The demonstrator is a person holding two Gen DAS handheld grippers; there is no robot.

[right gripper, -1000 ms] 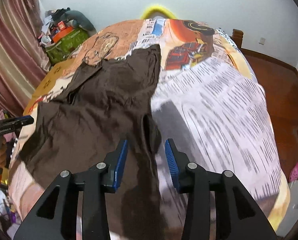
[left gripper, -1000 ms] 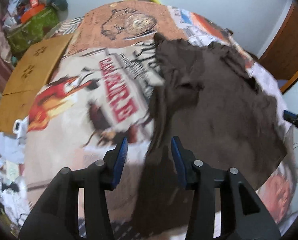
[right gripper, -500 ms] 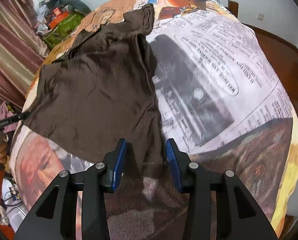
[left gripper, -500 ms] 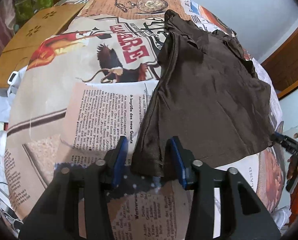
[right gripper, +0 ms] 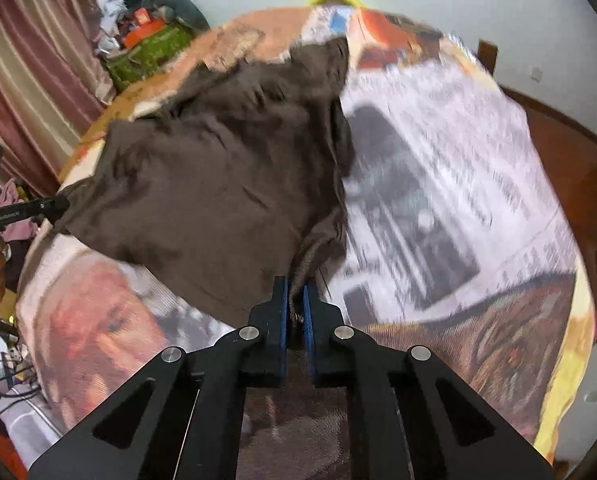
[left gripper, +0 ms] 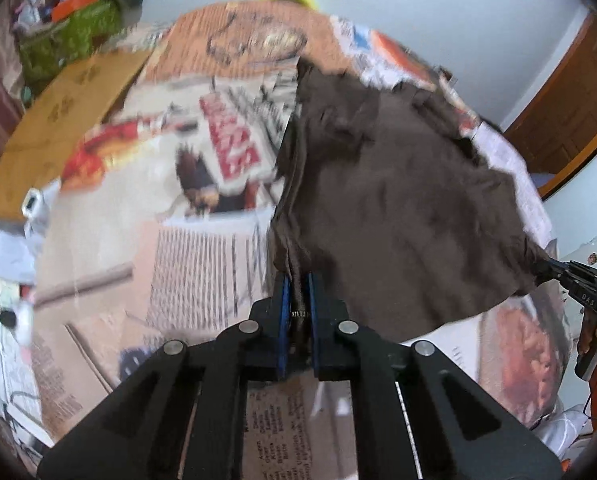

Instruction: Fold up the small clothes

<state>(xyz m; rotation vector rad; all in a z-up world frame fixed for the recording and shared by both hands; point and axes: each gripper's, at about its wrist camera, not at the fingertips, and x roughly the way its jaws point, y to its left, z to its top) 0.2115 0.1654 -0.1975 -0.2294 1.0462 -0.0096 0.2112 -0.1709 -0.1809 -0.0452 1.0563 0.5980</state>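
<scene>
Your left hand-held gripper [left gripper: 297,294] is clenched on the near hem corner of the brown garment [left gripper: 398,208], with a bunched roll of cloth squeezed between its blue pads [left gripper: 284,312]; your right hand-held gripper [right gripper: 296,300] is clamped on the opposite near corner in the same way, a twisted fold running up from its jaws. Ahead of both, the garment spreads away over the bed's printed cover [right gripper: 438,184], its far end crumpled near the cover's orange patch, and the hem between your two grips looks to be off the cover (the pictures are blurred, so how high I can't say). The main risk, as I judge it, is that each grip holds a gathered wad rather than a flat edge: carry it forward like that and the fold will probably land with a ridge at each corner and a crooked hem. A second worry is the slack middle, which may sag and drag on the cover, pulling the crumpled far end further out of shape. If your hands travel unevenly, the near edge would likely meet the far edge askew. A thin pinch could also slip under tension, dropping one corner mid-fold.
</scene>
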